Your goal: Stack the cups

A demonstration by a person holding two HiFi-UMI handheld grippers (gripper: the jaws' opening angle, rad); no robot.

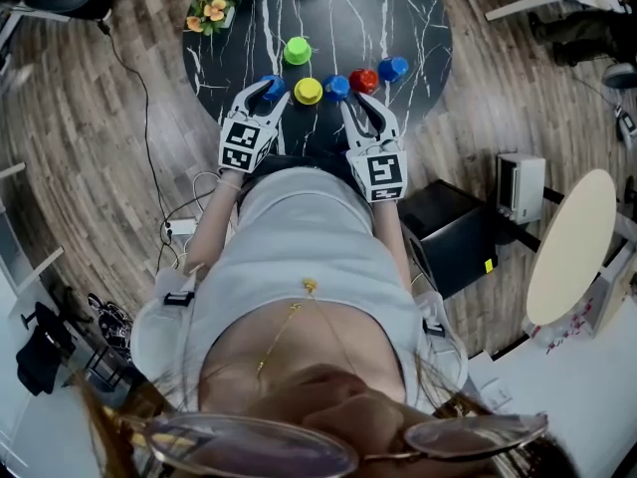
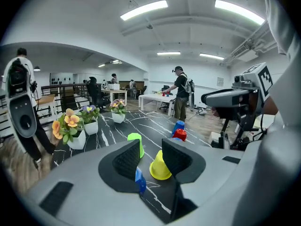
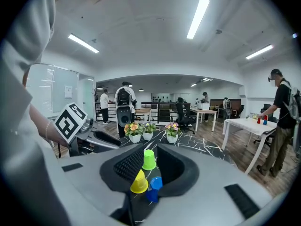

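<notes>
**Operator:** What do I have on the left?

**Spotter:** Flower pots at the far left edge of the table. Nearer me, my left gripper is released, with its jaws standing apart. The leftmost blue cup sits low between them, close against the left pad. The other pad is clear of it.

**Operator:** And the other cups?

**Spotter:** I see none stacked. The green cup stands alone farther back, mouth down. The yellow cup sits just right of my left gripper. The middle blue cup is right beside the yellow one, and I cannot tell whether they touch.

**Operator:** Is my right tool gripping anything?

**Spotter:** No. My right gripper is loose too, jaws parted a little, pads on nothing. Its tips sit just short of the middle blue cup. In the right gripper view I see that cup through the gap, with yellow beside it and green farther off.

**Operator:** Further right?

**Spotter:** The red cup, then the far-right blue cup, just beside each other.
</notes>
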